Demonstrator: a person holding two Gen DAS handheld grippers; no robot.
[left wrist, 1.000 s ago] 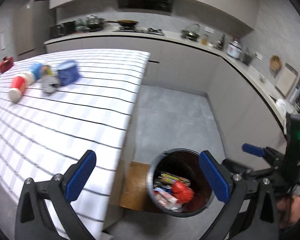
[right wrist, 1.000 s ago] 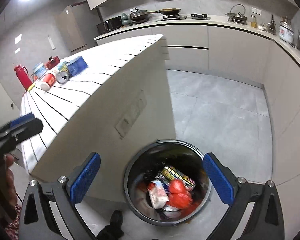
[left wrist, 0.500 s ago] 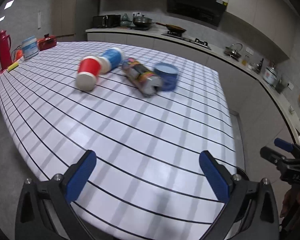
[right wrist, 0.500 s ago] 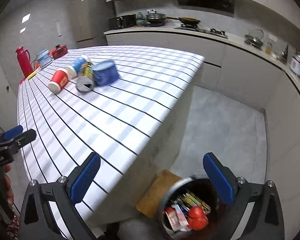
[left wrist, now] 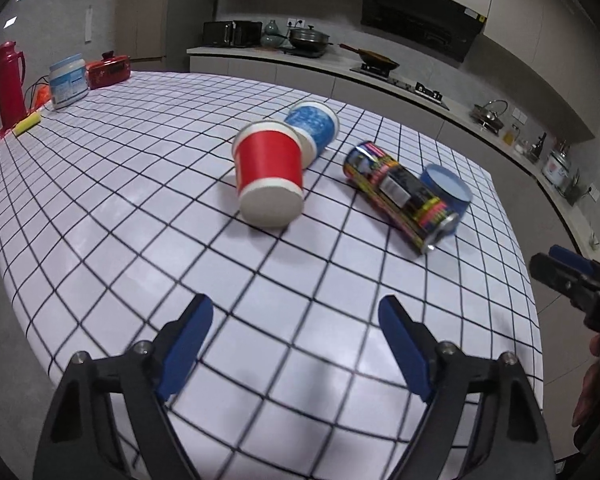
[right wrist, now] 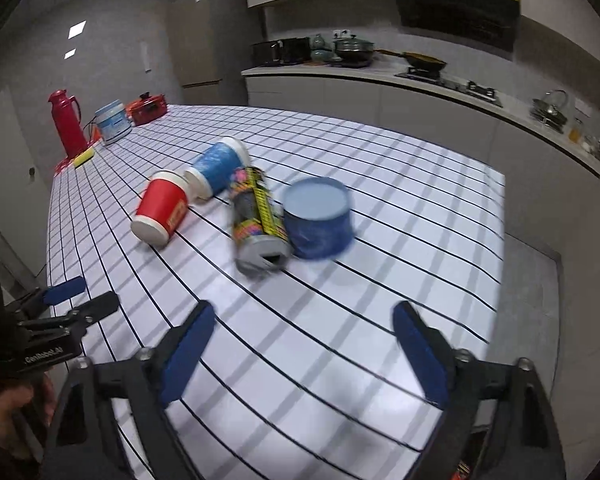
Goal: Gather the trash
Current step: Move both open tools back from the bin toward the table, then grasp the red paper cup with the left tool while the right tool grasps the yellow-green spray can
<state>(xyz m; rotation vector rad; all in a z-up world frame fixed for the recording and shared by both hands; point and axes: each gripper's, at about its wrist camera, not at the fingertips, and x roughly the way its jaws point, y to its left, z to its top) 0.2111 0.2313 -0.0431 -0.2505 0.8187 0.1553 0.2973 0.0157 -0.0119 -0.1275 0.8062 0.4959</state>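
Note:
On the white checked table (left wrist: 140,208) (right wrist: 400,208) lie a red paper cup (left wrist: 269,174) (right wrist: 161,211), a blue paper cup (left wrist: 314,128) (right wrist: 217,168) and a colourful drink can (left wrist: 402,192) (right wrist: 258,220), all on their sides. A short blue tub (left wrist: 446,186) (right wrist: 318,222) stands beside the can. My left gripper (left wrist: 296,340) hovers over the table short of the red cup, jaws closing with nothing between them. My right gripper (right wrist: 304,344) hovers short of the can and tub, jaws also closing on nothing. Each gripper shows at the other view's edge.
At the table's far left end stand a red thermos (left wrist: 9,84) (right wrist: 68,124), a white jar (left wrist: 67,84), a red pot (left wrist: 108,74) and a yellow sponge (left wrist: 27,125). A kitchen counter with stove and pots (left wrist: 372,68) runs behind. The table's right edge drops to grey floor (right wrist: 536,300).
Both grippers swung away from the trash bin on the floor and up over the table toward the cups and can. Their jaws have narrowed. The bin has left view.

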